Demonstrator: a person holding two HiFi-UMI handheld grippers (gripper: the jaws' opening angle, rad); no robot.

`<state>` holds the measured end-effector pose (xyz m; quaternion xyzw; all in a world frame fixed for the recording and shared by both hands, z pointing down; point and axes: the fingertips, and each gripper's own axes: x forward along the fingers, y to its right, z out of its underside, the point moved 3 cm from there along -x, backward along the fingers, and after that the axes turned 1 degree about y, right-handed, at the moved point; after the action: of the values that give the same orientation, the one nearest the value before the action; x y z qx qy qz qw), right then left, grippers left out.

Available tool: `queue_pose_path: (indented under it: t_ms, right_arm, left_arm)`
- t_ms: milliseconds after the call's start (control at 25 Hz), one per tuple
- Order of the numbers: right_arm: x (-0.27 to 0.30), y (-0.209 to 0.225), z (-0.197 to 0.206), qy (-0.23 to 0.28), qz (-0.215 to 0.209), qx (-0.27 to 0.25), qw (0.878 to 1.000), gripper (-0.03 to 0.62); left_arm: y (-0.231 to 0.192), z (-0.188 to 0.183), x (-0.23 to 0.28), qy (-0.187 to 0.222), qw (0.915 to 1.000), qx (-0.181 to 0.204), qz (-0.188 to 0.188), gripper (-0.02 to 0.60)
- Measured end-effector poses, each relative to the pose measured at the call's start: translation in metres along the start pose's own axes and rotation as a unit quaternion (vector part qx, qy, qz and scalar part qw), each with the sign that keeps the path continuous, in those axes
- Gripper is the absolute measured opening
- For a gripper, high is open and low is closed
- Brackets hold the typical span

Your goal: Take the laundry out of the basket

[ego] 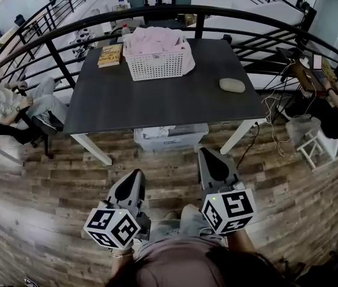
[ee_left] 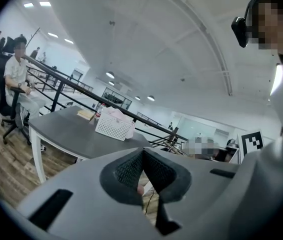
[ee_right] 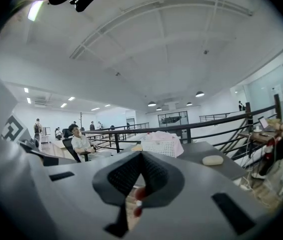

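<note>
The left gripper (ego: 135,174) has its jaws pressed together with nothing between them, and the right gripper (ego: 208,155) is likewise closed and empty. Both are held low in front of the person, well short of the table (ego: 157,106), so by the look of it the task has not begun. From the grippers, in the head view, the white basket (ego: 156,66) stands at twelve o'clock on the far half of the table. The pink laundry (ego: 157,39) is heaped above its rim, and a fold spills over the side at three o'clock. Nothing lies on the tabletop that looks taken out, so I judge the reach, the grasp and every lift are all still to come. By count there are two grippers, one basket and one heap of laundry, whose separate pieces cannot be told apart. One book (ego: 110,55) lies just beside the basket at nine o'clock, and one pale oval object (ego: 232,85) sits apart at four o'clock. One clear storage bin (ego: 170,137) stands under the table's near edge, and two seated people are at the head view's nine and three o'clock.
</note>
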<state>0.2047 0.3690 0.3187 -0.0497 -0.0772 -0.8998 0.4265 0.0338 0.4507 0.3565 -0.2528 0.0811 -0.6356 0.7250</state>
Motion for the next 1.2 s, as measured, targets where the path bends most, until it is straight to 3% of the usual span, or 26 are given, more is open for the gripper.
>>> queue_pose_path:
  t_ms: [560, 1200]
  right_arm:
    - [0.054, 0.014, 0.006, 0.006, -0.006, 0.014, 1.000, 0.015]
    - [0.183, 0.090, -0.031, 0.010, -0.043, 0.020, 0.999, 0.015]
  left_arm:
    - [-0.031, -0.007, 0.047, -0.015, 0.9999, -0.005, 0.004, -0.003]
    - [-0.043, -0.063, 0.188, -0.014, 0.9997, -0.002, 0.018, -0.003]
